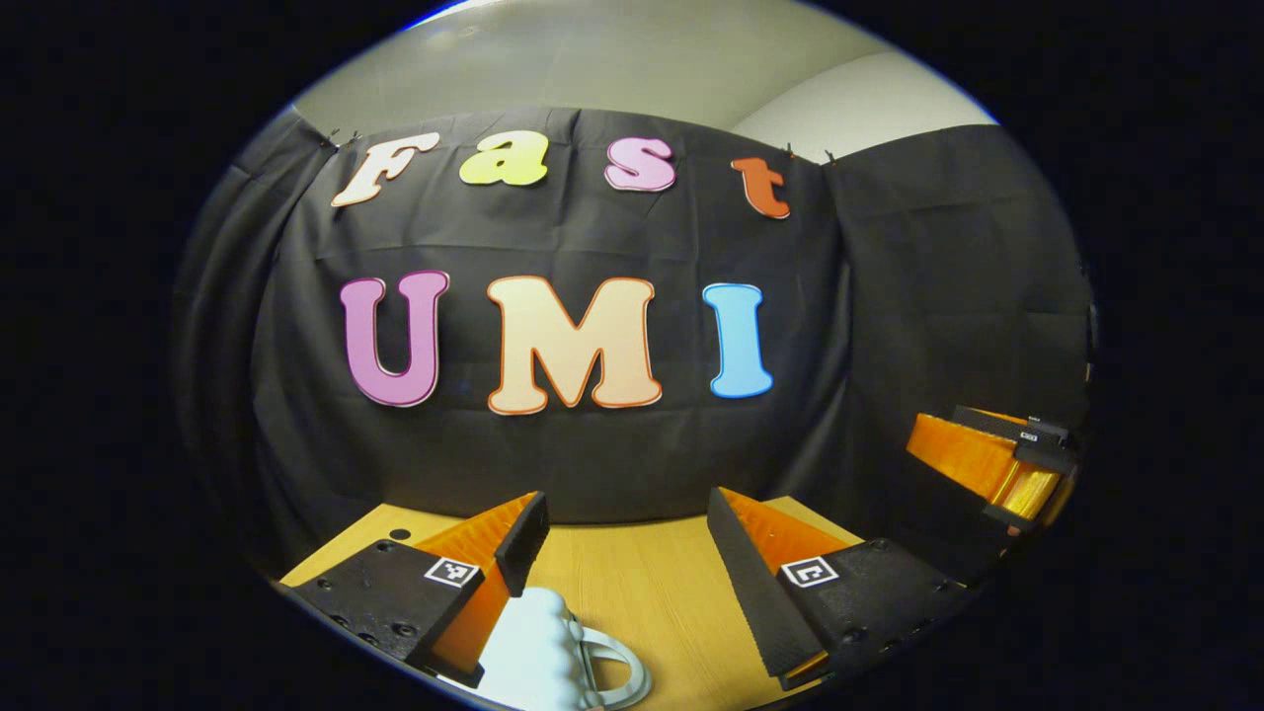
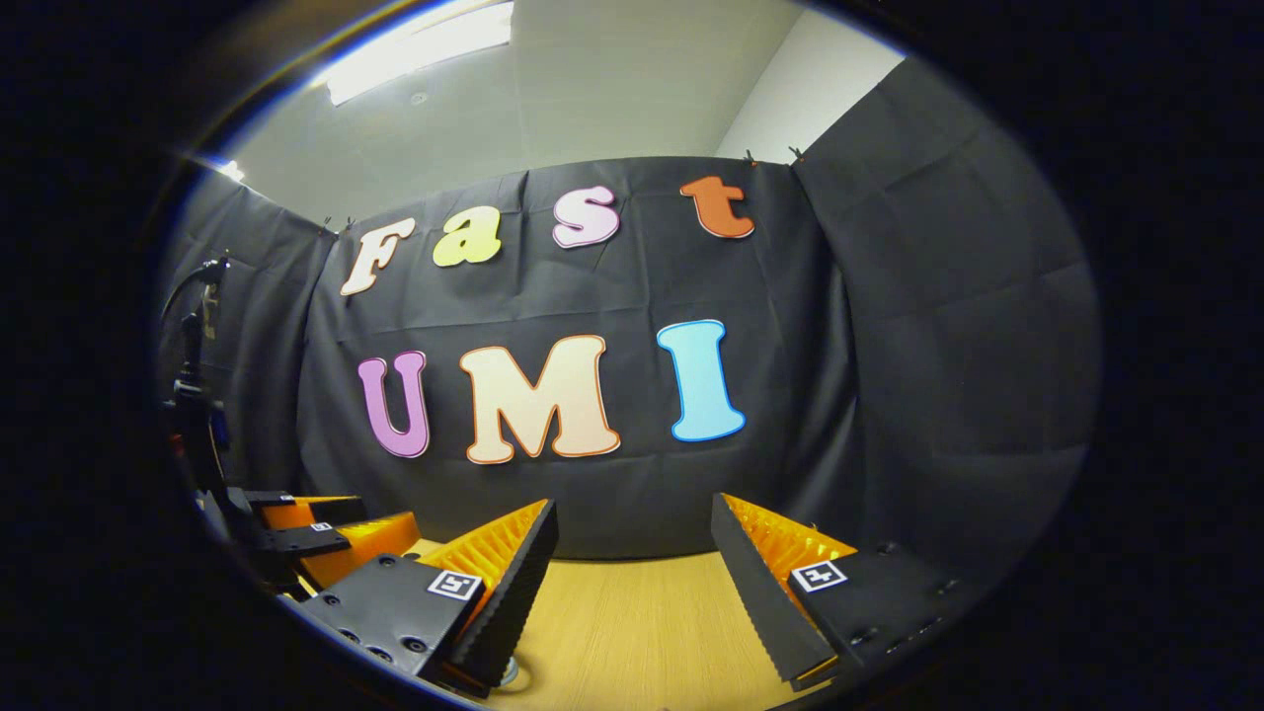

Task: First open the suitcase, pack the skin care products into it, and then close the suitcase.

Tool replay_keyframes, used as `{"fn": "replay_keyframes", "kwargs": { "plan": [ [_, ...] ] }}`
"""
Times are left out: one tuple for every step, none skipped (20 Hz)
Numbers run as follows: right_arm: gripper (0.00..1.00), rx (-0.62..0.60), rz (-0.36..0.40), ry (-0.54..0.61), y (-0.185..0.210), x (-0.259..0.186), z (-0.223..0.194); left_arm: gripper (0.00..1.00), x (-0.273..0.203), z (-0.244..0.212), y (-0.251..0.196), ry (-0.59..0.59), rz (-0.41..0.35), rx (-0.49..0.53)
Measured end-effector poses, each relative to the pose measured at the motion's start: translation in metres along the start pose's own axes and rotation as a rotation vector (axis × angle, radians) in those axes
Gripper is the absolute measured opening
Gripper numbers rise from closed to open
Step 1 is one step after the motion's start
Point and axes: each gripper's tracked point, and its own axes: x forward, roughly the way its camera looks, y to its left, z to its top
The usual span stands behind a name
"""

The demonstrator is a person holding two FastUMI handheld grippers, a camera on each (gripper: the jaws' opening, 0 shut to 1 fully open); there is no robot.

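- Wooden table (image 1: 632,583): runs up to the black cloth wall (image 1: 889,326).
- Left gripper (image 1: 627,548): fingers spread wide above the table, nothing between them.
- Right gripper (image 2: 632,553): also wide, nothing held, above the table.
- White ribbed item with a ring handle (image 1: 548,652): on the table's near edge, just beside the left gripper's left finger; whether it belongs to the suitcase, cannot tell.

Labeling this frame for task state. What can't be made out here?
- White ridged object, left gripper view: cut off by the bottom edge and partly behind the left gripper; whether it is the suitcase cannot be told.
- Small object on the table, right gripper view: mostly behind a finger of the right gripper.
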Motion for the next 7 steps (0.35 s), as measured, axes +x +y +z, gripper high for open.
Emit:
{"fn": "replay_keyframes", "kwargs": {
  "plan": [
    [0.97, -0.001, -0.006, -0.005, 0.003, -0.002, 0.004, 0.95, -0.001, 0.005, 0.001, -0.013, -0.01, 0.005],
    [0.97, -0.006, -0.013, -0.012, 0.004, -0.005, 0.007, 0.95, -0.002, 0.008, 0.0, -0.02, -0.02, 0.008],
    [0.97, -0.011, -0.022, -0.018, 0.003, -0.007, 0.009, 0.95, -0.002, 0.009, -0.001, -0.023, -0.033, 0.005],
    [0.97, -0.013, -0.029, -0.023, 0.005, -0.011, 0.011, 0.95, -0.002, 0.011, -0.003, -0.025, -0.044, -0.001],
    [0.97, -0.014, -0.031, -0.025, 0.007, -0.013, 0.012, 0.95, -0.002, 0.012, -0.006, -0.027, -0.057, -0.005],
    [0.97, -0.016, -0.034, -0.026, 0.008, -0.015, 0.014, 0.95, -0.003, 0.013, -0.01, -0.025, -0.069, -0.009],
    [0.94, -0.02, -0.038, -0.028, 0.008, -0.017, 0.014, 0.94, -0.004, 0.014, -0.012, -0.025, -0.08, -0.008]
  ]
}}
